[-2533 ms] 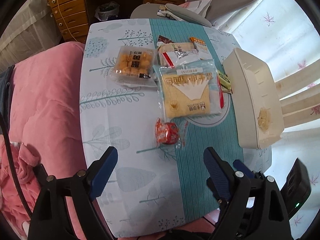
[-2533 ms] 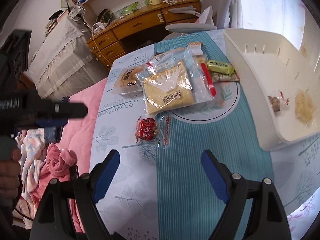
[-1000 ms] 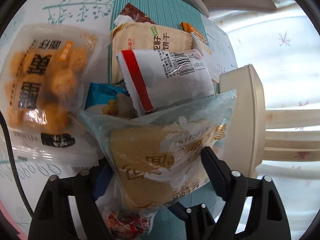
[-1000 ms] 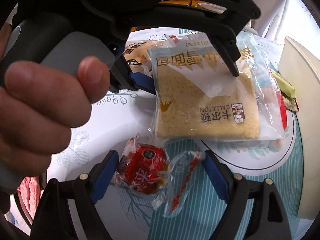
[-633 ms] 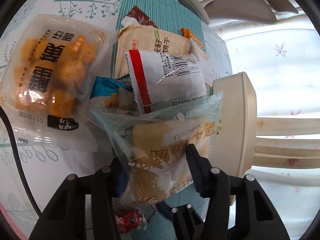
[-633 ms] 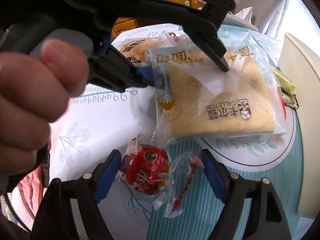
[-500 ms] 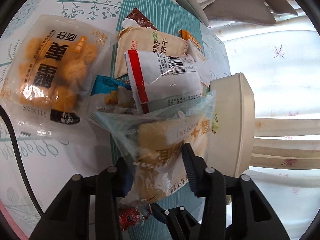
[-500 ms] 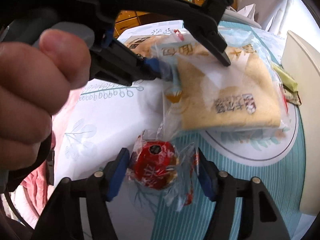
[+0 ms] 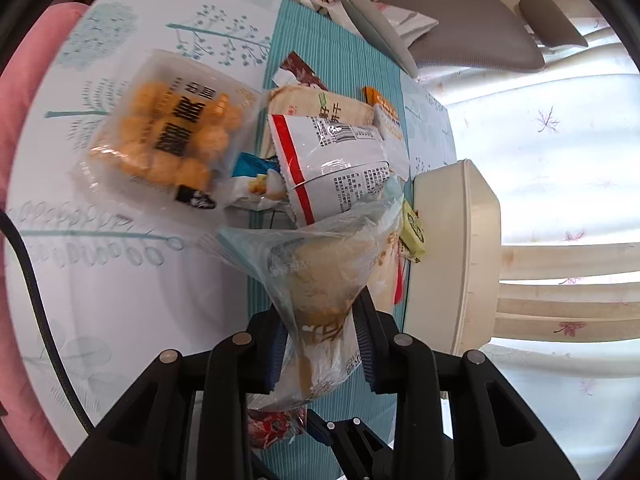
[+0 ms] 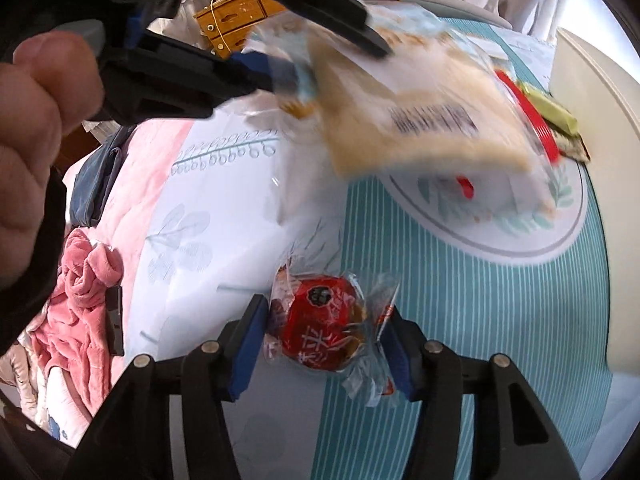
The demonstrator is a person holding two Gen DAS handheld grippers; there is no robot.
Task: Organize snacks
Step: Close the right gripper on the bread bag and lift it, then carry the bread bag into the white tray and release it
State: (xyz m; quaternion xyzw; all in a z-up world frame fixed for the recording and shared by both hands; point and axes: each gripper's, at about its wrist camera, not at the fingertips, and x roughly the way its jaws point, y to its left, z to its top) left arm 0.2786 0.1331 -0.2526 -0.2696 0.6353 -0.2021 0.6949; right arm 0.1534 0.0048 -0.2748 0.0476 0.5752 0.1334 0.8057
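Observation:
My left gripper is shut on a clear bag of sliced bread and holds it tilted above the table. In the right wrist view the same bag hangs blurred in the left gripper, which a person's hand carries. My right gripper points down at the tablecloth, its jaws closing. A red wrapped snack lies between them with both pads against its wrapper. That red snack also shows under the bread bag. The white bin stands at the right.
More snacks lie on the table: a bag of orange puffs, a white packet with a red stripe, a beige packet and a small green bar. Pink bedding lies left; a grey chair stands behind.
The left gripper closed on the bread bag and lifted it off the pile, tilting it. The right gripper's jaws narrowed around the red snack while staying in place.

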